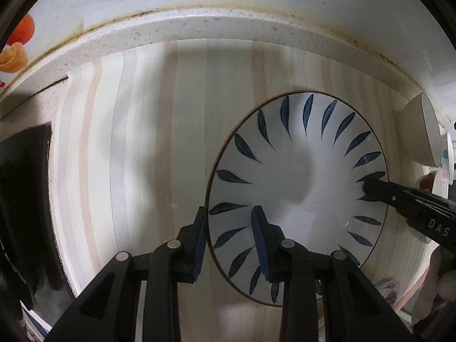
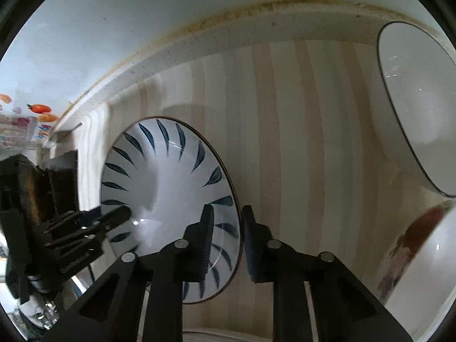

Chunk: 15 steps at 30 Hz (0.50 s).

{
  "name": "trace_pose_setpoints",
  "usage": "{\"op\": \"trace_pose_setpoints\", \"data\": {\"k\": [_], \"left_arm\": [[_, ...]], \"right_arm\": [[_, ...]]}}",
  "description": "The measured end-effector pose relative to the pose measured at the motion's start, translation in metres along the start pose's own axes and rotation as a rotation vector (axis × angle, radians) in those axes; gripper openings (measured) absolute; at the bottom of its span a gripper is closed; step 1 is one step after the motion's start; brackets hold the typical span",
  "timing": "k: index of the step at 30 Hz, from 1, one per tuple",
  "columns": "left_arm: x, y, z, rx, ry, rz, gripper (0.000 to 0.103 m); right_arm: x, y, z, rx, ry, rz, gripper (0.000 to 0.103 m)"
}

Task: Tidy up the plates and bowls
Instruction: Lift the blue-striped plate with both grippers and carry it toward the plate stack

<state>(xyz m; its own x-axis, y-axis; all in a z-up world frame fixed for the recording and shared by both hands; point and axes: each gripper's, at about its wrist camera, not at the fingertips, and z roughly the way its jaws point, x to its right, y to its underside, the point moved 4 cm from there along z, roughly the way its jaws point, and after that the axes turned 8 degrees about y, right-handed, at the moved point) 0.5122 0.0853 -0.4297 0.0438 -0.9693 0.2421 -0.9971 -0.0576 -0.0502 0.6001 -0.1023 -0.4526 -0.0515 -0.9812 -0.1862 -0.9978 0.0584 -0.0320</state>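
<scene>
A white plate with blue leaf marks (image 1: 296, 193) lies on the striped wooden board (image 1: 142, 142). My left gripper (image 1: 229, 240) is open and straddles the plate's left rim, one finger on each side. My right gripper (image 2: 226, 238) is open and straddles the same plate (image 2: 168, 196) at its right rim. The right gripper's fingers (image 1: 379, 191) show over the plate's right edge in the left wrist view. The left gripper's fingers (image 2: 114, 218) show at the plate's left edge in the right wrist view.
A white bowl with a dark rim (image 2: 413, 108) sits at the far right near the counter's back edge; it also shows in the left wrist view (image 1: 421, 131). A patterned bowl (image 2: 421, 256) sits at the near right. A dark object (image 1: 25, 199) lies left of the board.
</scene>
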Motion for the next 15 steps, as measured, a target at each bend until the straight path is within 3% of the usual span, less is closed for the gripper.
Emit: {"op": "trace_pose_setpoints", "data": {"k": [8,15], "left_arm": [[0.007,0.013,-0.029,0.042,-0.006,0.016,0.026],[0.025,0.042,-0.082,0.101,0.02,0.051,0.026]], "right_arm": [[0.001,0.0,-0.004,0.001,-0.024,-0.009,0.015],[0.008,0.019,-0.049,0.027,-0.059,-0.029,0.015]]}}
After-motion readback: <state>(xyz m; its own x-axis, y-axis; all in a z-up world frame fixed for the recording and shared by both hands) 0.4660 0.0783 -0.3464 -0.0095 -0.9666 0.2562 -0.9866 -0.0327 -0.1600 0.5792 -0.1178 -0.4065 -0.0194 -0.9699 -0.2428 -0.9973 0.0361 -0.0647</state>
